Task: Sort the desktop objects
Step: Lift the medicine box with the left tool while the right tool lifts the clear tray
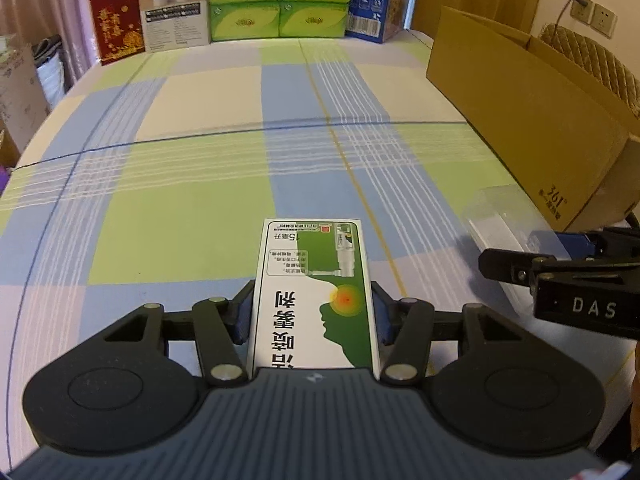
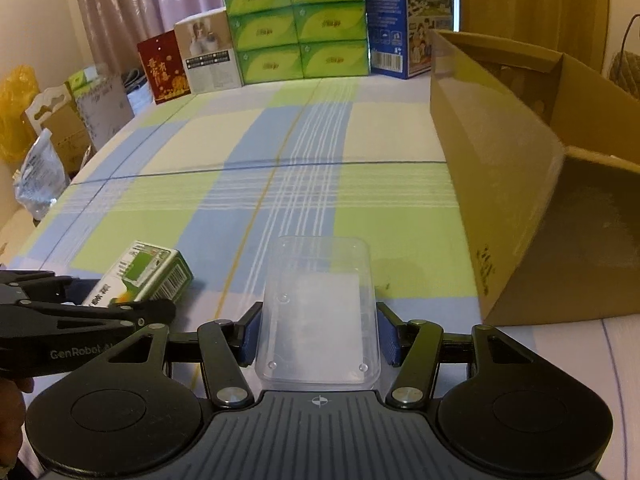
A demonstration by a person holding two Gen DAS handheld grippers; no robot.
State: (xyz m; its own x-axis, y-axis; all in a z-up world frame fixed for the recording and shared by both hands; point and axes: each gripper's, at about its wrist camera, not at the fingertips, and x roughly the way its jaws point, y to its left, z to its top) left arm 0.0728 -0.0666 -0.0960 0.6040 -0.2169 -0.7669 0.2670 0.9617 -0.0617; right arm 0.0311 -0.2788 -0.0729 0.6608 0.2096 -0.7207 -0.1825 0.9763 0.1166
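The left tool (image 1: 312,312) clamps a light, crushable carton (image 1: 314,292) at its long sides—the right tool (image 2: 318,338), at 3 o'clock, pinches a slippery, flexible clear tray (image 2: 318,312).

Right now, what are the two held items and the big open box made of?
Spray box in the left claw: printed paperboard, slightly glossy; sharp folded edges and a barcode on its end.
Clear case in the right claw: transparent hard plastic, probably; the cloth shows through it and it has moulded dimples.
Open box: brown corrugated cardboard, matte, with creased flaps.
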